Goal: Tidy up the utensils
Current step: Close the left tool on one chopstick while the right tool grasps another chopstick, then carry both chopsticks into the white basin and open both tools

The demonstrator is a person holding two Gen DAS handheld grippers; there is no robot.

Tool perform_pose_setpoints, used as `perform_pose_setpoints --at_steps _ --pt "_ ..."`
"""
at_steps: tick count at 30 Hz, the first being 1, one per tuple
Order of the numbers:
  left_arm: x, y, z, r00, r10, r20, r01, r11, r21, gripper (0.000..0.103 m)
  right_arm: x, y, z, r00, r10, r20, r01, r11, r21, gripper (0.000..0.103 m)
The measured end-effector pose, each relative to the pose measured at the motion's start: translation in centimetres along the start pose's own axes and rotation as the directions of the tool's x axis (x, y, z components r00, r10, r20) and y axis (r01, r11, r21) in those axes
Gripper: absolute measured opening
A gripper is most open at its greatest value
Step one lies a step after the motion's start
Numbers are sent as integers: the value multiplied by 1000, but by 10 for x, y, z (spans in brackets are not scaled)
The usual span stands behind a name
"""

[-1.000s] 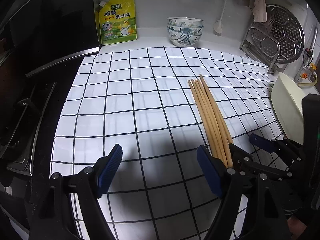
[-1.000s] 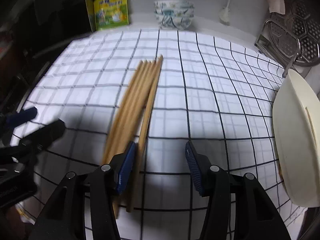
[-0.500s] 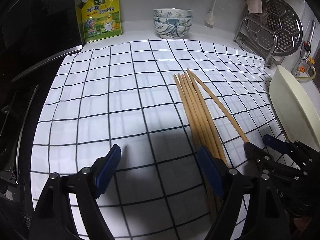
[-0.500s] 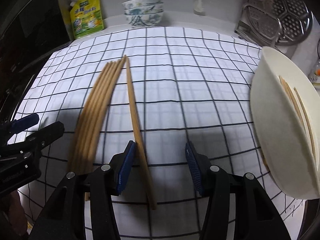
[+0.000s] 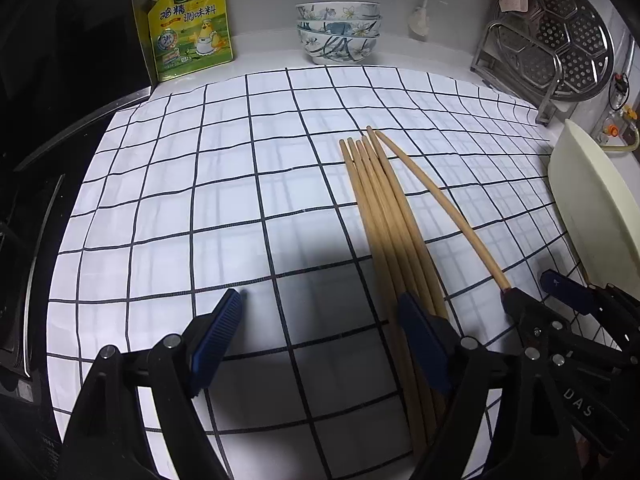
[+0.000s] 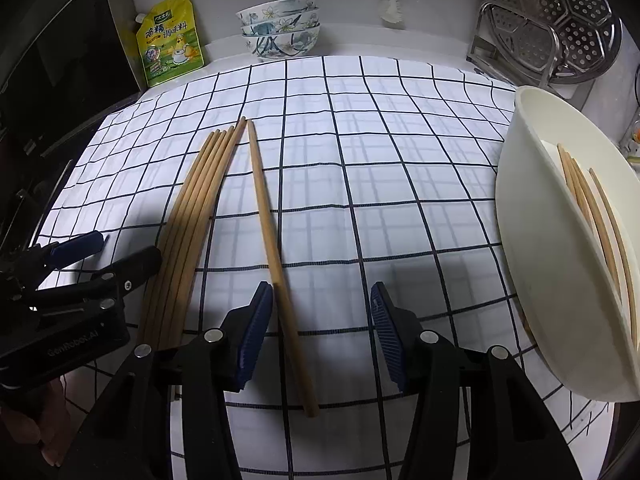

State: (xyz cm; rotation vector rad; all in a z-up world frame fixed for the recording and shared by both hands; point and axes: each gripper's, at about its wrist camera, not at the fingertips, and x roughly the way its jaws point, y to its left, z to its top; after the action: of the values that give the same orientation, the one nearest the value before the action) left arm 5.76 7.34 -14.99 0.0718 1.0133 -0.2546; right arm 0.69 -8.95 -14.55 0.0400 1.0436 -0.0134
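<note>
From the left wrist view, the left gripper [image 5: 320, 344] pointed steeply down at the checked cloth [image 5: 224, 184] on the tabletop, fingers spread wide with nothing between them. The bundle of five chopsticks [image 5: 384, 224] ran under its right finger [image 5: 424, 344], and one stray chopstick [image 5: 436, 204] angled off toward the right gripper [image 5: 536, 292].

Right wrist view: the right gripper [image 6: 322, 332] also tipped down, fingers partly apart and not pinching. The single chopstick [image 6: 276, 264] lay between them, just beside the left pad [image 6: 256, 332]. The bundle [image 6: 192, 220] sat further left, and a cream bowl [image 6: 560, 280] on the right held more chopsticks [image 6: 596, 224].
</note>
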Motion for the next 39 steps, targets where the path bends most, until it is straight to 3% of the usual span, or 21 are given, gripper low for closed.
perform_pose_setpoints --at_steps 6,9,19,23,25,27,29,33,39 --pt "1 5 -1 999 36 -20 -36 999 9 79 1 3 3 1000 8 0 -8 1000 -17 49" --pt "1 7 -4 997 73 -16 -72 997 28 83 3 2 5 1000 4 -1 -4 1000 -22 49" --pt "9 10 8 997 77 -8 -78 997 -14 82 17 11 20 1000 -3 3 3 996 -93 49" --pt "10 1 15 998 62 0 -62 998 7 59 22 15 28 1000 -8 13 10 993 -121 47" --pt "9 -3 18 999 51 -3 -51 999 17 46 23 18 30 1000 1 20 2 991 -131 32" --pt "8 -5 19 999 36 -10 -36 999 25 19 24 21 30 1000 23 15 -21 990 -140 18" --pt "9 -6 20 999 26 -22 -26 999 22 8 24 23 31 999 40 5 -38 989 -144 8" --pt "7 -4 20 999 18 -36 -17 1000 14 7 23 14 36 995 96 -19 -97 993 -69 7" --pt "-20 -5 27 1000 20 -8 -20 1000 19 7 -5 9 37 988 150 19 -150 989 -16 7"
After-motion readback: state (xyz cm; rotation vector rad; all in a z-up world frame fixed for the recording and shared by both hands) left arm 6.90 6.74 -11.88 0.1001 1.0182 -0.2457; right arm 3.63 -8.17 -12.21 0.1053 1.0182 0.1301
